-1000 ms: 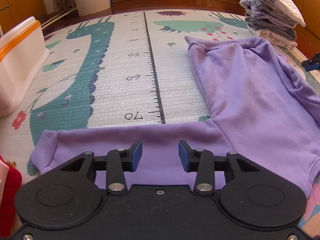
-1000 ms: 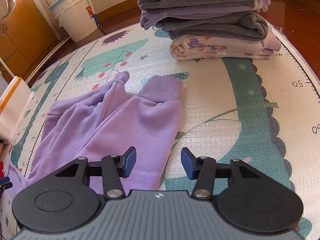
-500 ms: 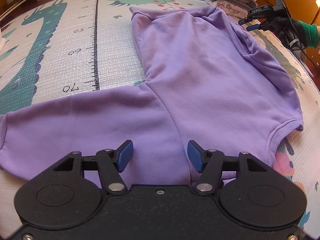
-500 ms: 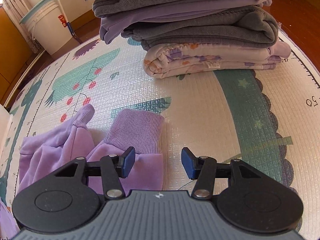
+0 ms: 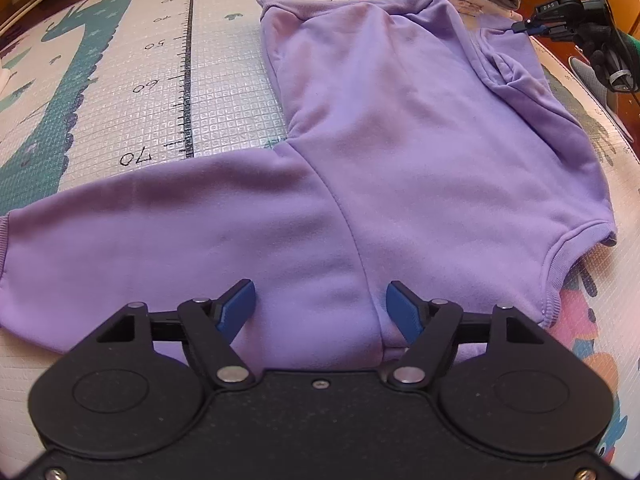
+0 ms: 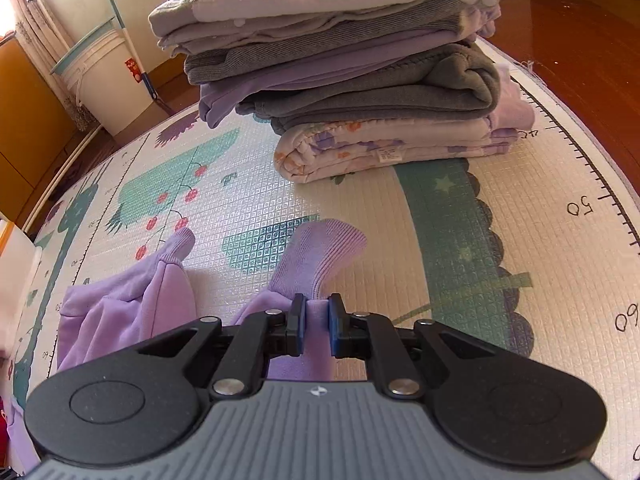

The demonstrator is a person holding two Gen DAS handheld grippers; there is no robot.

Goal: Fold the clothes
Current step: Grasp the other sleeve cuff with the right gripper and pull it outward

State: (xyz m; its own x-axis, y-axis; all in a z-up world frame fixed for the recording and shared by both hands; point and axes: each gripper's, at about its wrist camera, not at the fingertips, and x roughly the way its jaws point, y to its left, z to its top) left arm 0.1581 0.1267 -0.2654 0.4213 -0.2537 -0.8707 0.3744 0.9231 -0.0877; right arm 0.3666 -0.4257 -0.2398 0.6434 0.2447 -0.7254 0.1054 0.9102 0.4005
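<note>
Closed since a moment ago, my right gripper (image 6: 317, 322) now pinches the purple sweatshirt (image 5: 400, 152) sleeve by its cuff (image 6: 320, 256), while my left gripper (image 5: 320, 312) hovers spread wide over the shoulder seam.

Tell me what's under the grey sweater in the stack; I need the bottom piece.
Under the grey sweater lies a folded floral piece, with a lilac garment showing at its right end, resting on the mat. Anything deeper inside the stack is covered.

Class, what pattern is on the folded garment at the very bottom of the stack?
A floral print, purple and orange on cream, on the bottom garment; clearest in the right wrist view.
</note>
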